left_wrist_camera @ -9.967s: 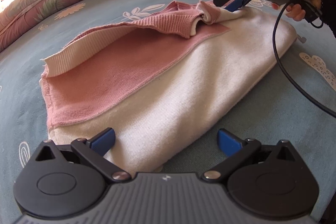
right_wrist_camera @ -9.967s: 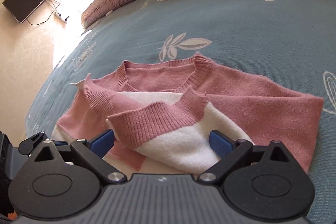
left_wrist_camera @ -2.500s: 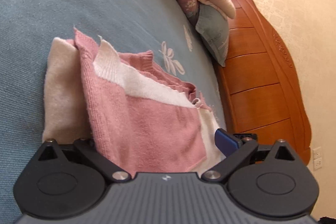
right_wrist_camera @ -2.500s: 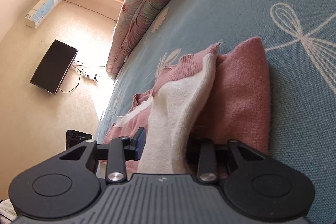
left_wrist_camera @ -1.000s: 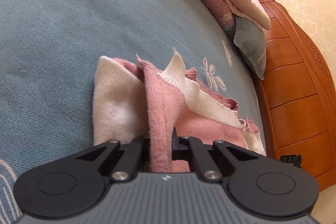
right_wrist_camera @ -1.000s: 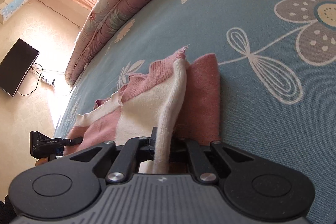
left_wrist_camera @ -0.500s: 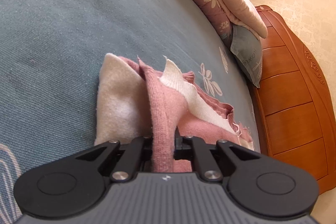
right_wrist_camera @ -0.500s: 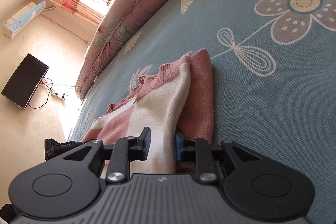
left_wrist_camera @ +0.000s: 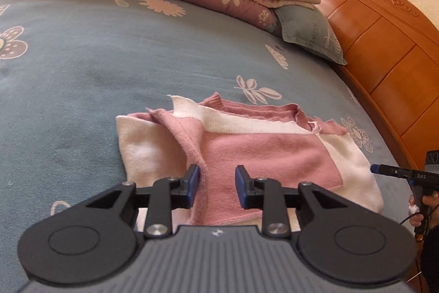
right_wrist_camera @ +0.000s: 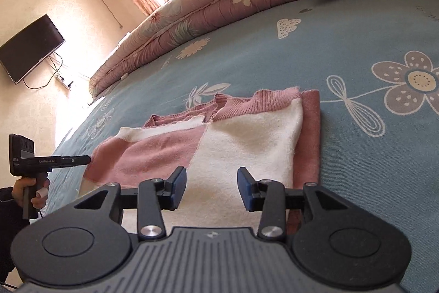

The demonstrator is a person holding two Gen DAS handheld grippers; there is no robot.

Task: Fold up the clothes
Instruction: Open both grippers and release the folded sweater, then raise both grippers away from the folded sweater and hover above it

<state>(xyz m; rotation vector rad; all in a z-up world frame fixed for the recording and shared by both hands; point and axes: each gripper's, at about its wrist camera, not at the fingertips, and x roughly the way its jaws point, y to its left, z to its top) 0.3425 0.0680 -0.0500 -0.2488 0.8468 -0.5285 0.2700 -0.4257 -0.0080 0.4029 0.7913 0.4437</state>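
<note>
Already the pink-and-cream sweater [left_wrist_camera: 247, 153] lies folded into a compact rectangle on the blue floral bedspread [left_wrist_camera: 82, 67]. The left gripper [left_wrist_camera: 216, 186] and right gripper [right_wrist_camera: 211, 188] are both opening, gripping nothing. Probably only tidying the ragged left edge remains.

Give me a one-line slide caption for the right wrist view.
Right gripper, jaws opening, above folded pink-and-cream sweater on blue floral bedsheet; left gripper at left.

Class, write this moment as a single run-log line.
stage: fold laid down | left gripper: jaws opening, off cloth | right gripper: jaws opening, off cloth | sweater: folded, on bed
</note>
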